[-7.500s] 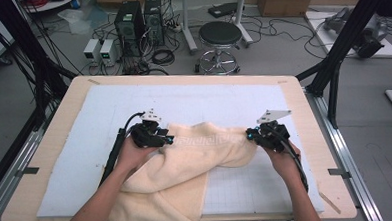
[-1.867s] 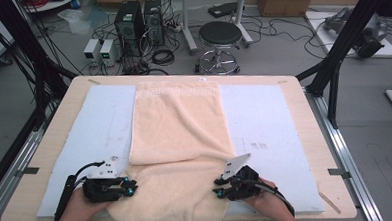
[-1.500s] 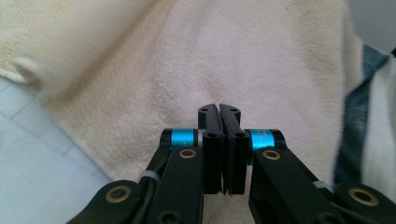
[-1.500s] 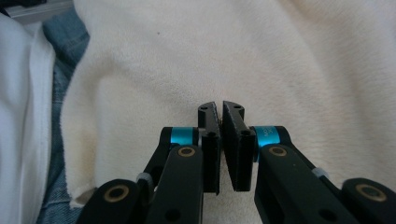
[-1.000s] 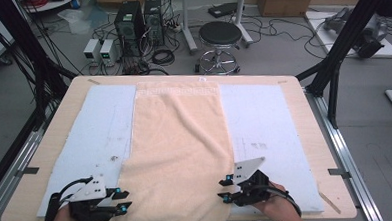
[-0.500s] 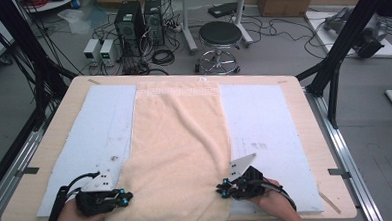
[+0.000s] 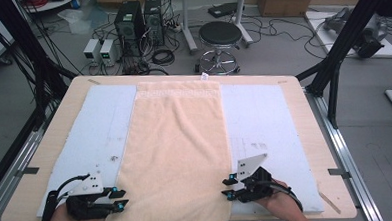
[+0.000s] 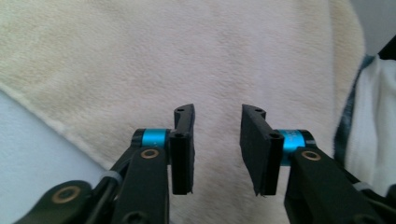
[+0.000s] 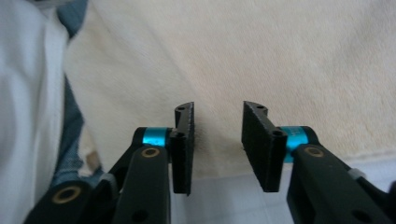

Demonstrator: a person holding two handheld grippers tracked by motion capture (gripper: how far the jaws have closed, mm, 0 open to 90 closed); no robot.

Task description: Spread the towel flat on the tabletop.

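Note:
A cream towel [image 7: 178,146] lies spread flat down the middle of the pale blue mat [image 7: 264,122], its near end at the table's front edge. My left gripper [image 7: 120,200] rests at the towel's near left edge and points right across it. My right gripper [image 7: 228,186] sits at the near right edge and points left. In the left gripper view the left gripper [image 8: 218,112] hovers over the towel [image 8: 210,56]; its jaws have just been opening and hold nothing. The right gripper [image 9: 218,108] has likewise just been opening, with only the towel [image 9: 280,60] beyond its gap.
The wooden table [image 7: 312,135] ends just behind both hands. Black frame posts [image 7: 341,49] stand at the right and left. A stool [image 7: 221,39] and computer boxes [image 7: 140,23] stand on the floor beyond the far edge. White and blue clothing [image 9: 28,93] is close to the grippers.
Both pairs of jaws stand farther apart than half a second ago. The hands have stayed near the table's front edge and the towel lies as before.

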